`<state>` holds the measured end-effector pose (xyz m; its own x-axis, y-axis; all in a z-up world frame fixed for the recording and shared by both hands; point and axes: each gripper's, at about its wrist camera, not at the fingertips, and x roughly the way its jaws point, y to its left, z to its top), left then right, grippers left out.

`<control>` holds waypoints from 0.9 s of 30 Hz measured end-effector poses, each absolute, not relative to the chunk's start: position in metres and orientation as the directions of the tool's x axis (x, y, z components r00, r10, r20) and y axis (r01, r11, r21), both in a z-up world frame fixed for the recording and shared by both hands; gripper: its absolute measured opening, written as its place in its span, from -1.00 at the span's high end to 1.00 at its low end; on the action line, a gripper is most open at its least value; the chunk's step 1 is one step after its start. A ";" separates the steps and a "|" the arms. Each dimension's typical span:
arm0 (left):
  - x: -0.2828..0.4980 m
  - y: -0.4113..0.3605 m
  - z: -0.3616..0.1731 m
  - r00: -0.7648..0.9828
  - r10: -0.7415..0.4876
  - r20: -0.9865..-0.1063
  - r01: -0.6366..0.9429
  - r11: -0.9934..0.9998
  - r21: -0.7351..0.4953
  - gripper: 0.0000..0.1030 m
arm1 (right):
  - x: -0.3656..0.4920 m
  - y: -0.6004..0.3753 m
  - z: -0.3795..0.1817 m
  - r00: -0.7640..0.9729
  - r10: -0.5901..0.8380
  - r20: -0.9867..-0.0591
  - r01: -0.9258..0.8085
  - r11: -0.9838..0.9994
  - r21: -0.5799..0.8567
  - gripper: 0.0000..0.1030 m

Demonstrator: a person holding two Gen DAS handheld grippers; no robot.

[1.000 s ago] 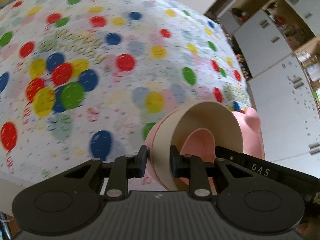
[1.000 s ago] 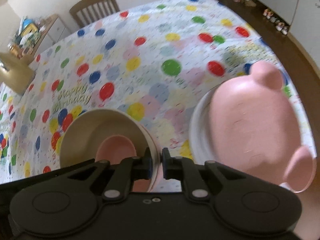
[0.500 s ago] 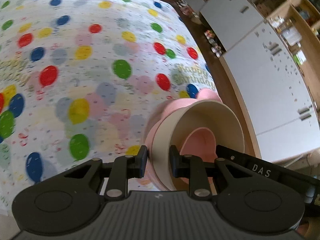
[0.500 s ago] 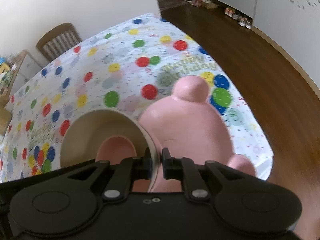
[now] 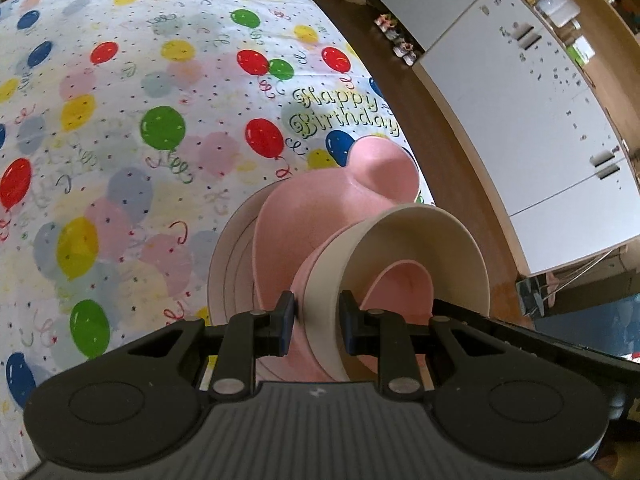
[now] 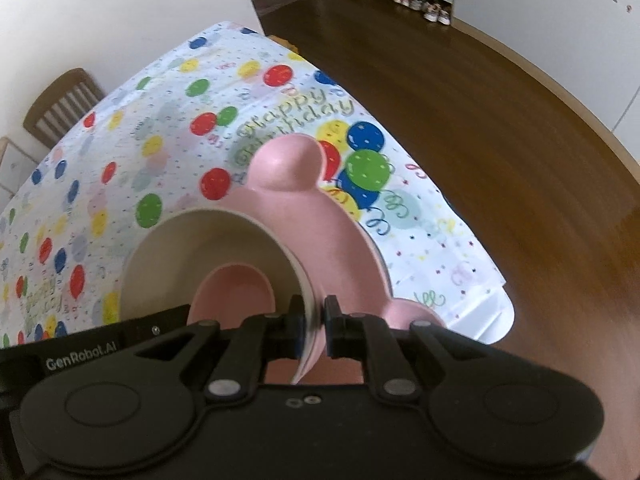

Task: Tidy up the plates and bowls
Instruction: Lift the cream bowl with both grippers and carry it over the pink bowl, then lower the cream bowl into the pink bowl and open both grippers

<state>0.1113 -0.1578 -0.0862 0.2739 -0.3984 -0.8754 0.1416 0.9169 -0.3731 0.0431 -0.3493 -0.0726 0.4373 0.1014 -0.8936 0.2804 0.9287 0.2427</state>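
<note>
At lower centre, the left gripper (image 5: 316,320) and right gripper (image 6: 313,330) each pinch opposite rims of a cream bowl (image 5: 420,248) nested with a pink bowl (image 6: 236,292). Just beyond lies a pink eared plate (image 5: 320,216) on a white plate (image 5: 232,256), on the balloon tablecloth (image 5: 120,120).

The left gripper (image 5: 316,322) clamps the near rim of a cream bowl (image 5: 420,240) nested with a pink bowl (image 5: 404,284), above a pink eared plate (image 5: 320,216) stacked on a white plate (image 5: 230,256) on the balloon tablecloth (image 5: 140,128).
</note>
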 end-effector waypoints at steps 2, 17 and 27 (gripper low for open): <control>0.114 -0.160 -0.088 0.273 -0.400 -0.875 0.149 0.916 -0.372 0.56 | 0.044 -0.351 -0.075 0.434 0.100 -0.895 0.292 0.924 0.245 0.82; 0.128 -0.163 -0.098 0.274 -0.400 -0.875 0.159 0.916 -0.369 0.57 | 0.055 -0.351 -0.080 0.429 0.085 -0.899 0.293 0.929 0.227 0.79; 0.133 -0.162 -0.103 0.278 -0.401 -0.873 0.149 0.916 -0.373 0.57 | 0.058 -0.350 -0.080 0.428 0.088 -0.900 0.289 0.930 0.228 0.70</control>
<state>0.1328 -0.1621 -0.1030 0.2777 -0.4011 -0.8729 0.1492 0.9157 -0.3732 0.0577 -0.3499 -0.0797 0.4280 0.0877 -0.8995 0.2889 0.9298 0.2281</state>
